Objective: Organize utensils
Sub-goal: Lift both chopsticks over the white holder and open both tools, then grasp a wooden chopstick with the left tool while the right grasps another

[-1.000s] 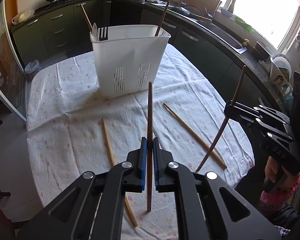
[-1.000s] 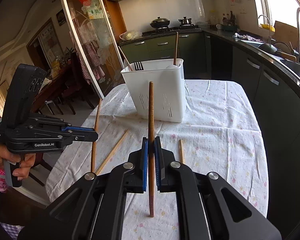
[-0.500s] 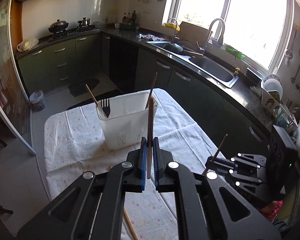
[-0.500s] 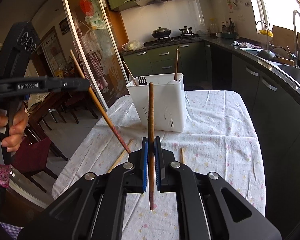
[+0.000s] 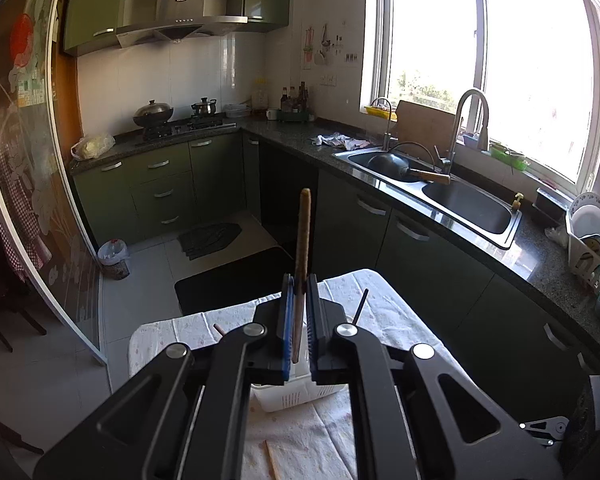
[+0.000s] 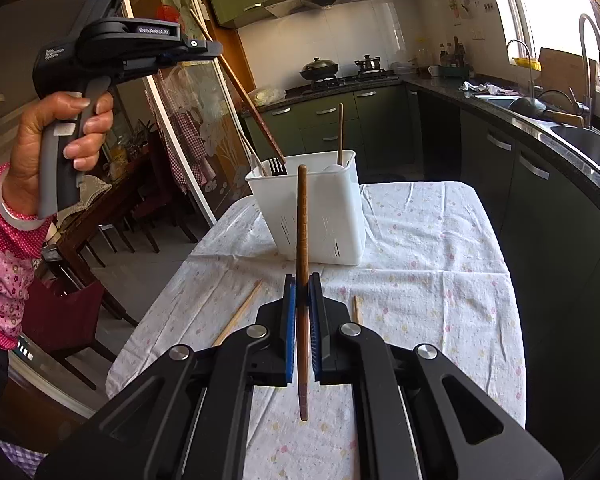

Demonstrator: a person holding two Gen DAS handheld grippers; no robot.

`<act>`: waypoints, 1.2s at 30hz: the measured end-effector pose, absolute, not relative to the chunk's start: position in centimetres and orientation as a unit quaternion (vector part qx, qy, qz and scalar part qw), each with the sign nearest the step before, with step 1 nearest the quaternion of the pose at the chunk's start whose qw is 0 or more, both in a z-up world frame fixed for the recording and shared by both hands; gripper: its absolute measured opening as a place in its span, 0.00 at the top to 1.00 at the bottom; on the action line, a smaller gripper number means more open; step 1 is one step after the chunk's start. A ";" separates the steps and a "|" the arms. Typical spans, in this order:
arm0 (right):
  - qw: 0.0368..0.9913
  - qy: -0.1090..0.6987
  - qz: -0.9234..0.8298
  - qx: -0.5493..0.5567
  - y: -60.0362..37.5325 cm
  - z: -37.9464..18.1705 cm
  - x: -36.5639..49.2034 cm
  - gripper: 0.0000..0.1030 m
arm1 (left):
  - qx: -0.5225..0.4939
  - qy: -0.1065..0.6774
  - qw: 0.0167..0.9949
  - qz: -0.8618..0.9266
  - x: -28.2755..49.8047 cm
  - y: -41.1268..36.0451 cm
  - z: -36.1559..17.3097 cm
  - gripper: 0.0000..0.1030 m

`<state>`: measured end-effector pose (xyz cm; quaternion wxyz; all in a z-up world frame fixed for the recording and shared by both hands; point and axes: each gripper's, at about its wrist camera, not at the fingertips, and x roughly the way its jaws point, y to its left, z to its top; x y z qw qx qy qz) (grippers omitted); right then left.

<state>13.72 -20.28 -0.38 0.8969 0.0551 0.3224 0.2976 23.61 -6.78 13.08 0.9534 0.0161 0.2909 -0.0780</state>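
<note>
Chopsticks are the job, and they sit in three places. Largest first: the table (image 6: 440,240), under a flowered cloth (image 6: 420,288), carries a white bin (image 6: 320,216) toward its far end. That bin holds a fork (image 6: 277,166), one upright chopstick (image 6: 340,132) and a pale utensil I cannot identify. The left gripper (image 6: 216,49), gripped by a hand (image 6: 56,136), hangs high above and left of the bin; its jaws are closed on a dark chopstick (image 6: 252,108) that slants down, its low tip at the bin's rim by the fork. The right gripper (image 6: 303,304) is over the near part of the table, jaws clamped on a second dark chopstick (image 6: 302,240), upright. Two light chopsticks lie on the cloth: one (image 6: 240,312) left of the right gripper, one (image 6: 356,310) just right of it.
</note>
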 end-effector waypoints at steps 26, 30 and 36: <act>0.949 0.194 0.236 0.080 -12.4 9.3 29.7 0.93 | 0.048 0.413 0.906 -0.082 17.9 -3.2 3.1 0.61; 0.942 0.227 0.238 0.061 -11.6 6.5 30.9 0.92 | 0.036 0.460 0.883 -0.084 17.7 -2.4 -0.6 0.52; 0.945 0.211 0.246 0.046 -12.8 6.2 28.3 0.87 | 0.024 0.527 0.845 -0.083 18.0 -1.8 -6.4 0.52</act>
